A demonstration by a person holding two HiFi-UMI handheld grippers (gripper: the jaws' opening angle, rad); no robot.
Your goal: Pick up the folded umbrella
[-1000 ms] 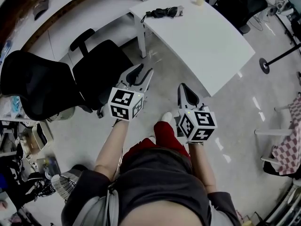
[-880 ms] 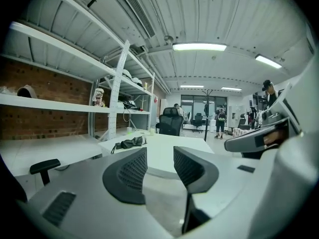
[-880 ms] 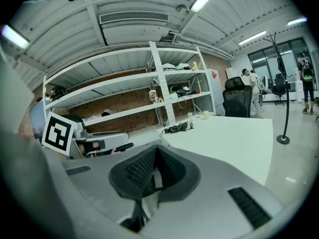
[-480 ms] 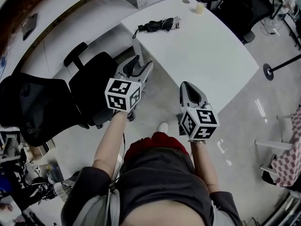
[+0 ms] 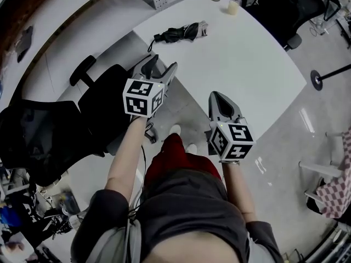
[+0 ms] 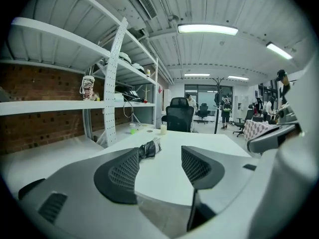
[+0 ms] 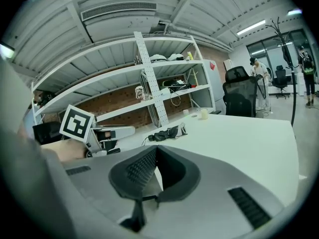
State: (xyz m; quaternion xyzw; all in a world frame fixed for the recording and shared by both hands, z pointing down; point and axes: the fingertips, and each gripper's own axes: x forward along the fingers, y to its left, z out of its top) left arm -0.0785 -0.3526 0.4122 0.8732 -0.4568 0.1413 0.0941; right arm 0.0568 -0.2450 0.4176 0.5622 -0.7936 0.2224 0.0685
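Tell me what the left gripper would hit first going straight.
Probably the table, just ahead of the left gripper, which is empty and has just been opening. The umbrella lies farther on, slightly left.

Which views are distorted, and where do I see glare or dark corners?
Head view: fisheye curves the table edges; light streaks glare on the floor. Left gripper view: round black border, ceiling lamp overexposed, umbrella sharp. Right gripper view: same black border, shelves bowed.
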